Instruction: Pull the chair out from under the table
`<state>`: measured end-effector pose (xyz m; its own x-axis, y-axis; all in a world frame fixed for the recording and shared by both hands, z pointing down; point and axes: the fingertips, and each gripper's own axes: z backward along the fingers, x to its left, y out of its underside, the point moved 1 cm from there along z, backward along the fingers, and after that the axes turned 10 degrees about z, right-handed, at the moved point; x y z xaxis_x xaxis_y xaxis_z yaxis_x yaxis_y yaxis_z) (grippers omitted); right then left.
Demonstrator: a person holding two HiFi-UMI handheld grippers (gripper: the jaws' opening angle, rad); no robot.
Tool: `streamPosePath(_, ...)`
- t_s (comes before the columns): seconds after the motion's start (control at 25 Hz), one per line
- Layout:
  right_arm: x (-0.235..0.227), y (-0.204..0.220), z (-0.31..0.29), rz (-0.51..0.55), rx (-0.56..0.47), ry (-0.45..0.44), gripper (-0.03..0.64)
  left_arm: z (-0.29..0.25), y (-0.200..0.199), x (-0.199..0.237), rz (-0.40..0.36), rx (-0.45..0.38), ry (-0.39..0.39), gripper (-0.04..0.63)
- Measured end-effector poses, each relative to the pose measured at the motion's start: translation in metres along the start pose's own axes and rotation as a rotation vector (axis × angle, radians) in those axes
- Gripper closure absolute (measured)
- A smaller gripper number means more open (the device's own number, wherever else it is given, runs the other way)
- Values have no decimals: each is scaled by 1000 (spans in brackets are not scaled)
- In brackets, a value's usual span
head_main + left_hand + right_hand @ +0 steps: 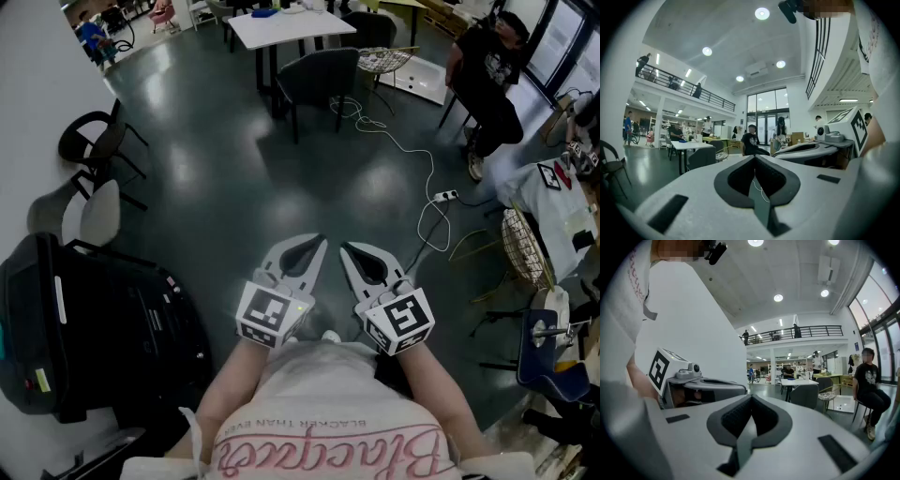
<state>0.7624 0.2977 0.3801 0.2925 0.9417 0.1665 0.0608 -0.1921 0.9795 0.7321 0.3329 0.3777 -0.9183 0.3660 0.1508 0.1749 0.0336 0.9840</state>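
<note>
Holding both tools close to the body and side by side, the person has the left gripper (315, 246) and the right gripper (349, 249) aimed out over open floor (216, 187), each with its fingers pressed together on nothing. A white cable (412, 155) trails across the floor to the right, farther out. Well beyond it, the dark chair (319, 80) stands close against the near side of the white tabletop (300, 28), not yet pulled out. The step in hand looks like the approach. The next move likely calls for crossing the floor clear of the cable, spreading the fingers and taking hold of the chair's backrest.
</note>
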Motion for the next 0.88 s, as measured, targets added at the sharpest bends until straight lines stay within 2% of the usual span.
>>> streamPosePath(0.24, -13, 6, 9, 23, 5, -2, 612, -14, -3, -14, -4, -6, -16, 591)
streamPosePath(0.4, -35, 4, 14, -17, -22, 20, 612, -21, -2, -16, 19, -23, -51, 591)
streamPosePath(0.56, -41, 6, 18, -23, -34, -8, 612, -29, 2, -22, 6, -22, -63, 591)
streamPosePath(0.88, -63, 14, -1, -56, -50, 14, 612, -42, 8, 2, 31, -7, -101, 591)
